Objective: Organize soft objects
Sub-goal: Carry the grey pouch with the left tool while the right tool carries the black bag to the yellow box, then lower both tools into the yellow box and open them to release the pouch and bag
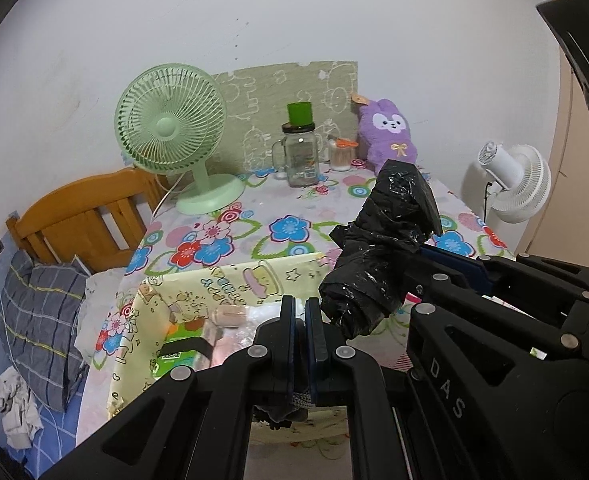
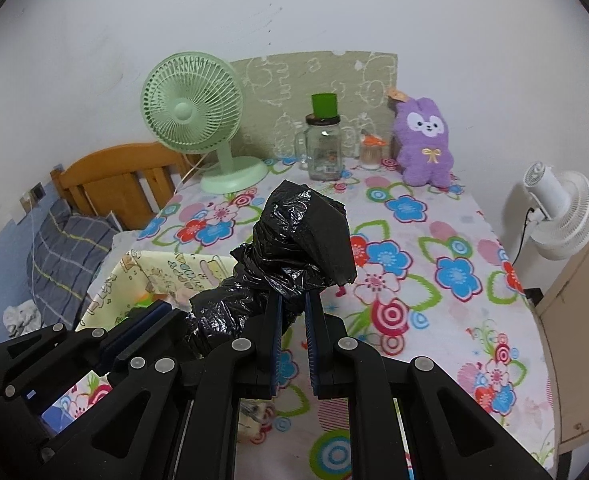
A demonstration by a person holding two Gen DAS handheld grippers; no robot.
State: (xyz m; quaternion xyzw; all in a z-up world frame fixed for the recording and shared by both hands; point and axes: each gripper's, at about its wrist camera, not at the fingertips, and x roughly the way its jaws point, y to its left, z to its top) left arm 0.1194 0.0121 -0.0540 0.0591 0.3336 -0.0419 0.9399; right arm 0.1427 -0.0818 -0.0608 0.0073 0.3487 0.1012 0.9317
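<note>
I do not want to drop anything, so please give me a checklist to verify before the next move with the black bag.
1. Grip of right claw on black bag: ok, shut on it.
2. Second grip by left claw: not ok, it is shut beside the bag's lower end.
3. Bare tablecloth ahead: ok.
4. Distance to glass jar and green fan: ok, both stand far back.
5. Bag's contents: cannot tell.
</note>
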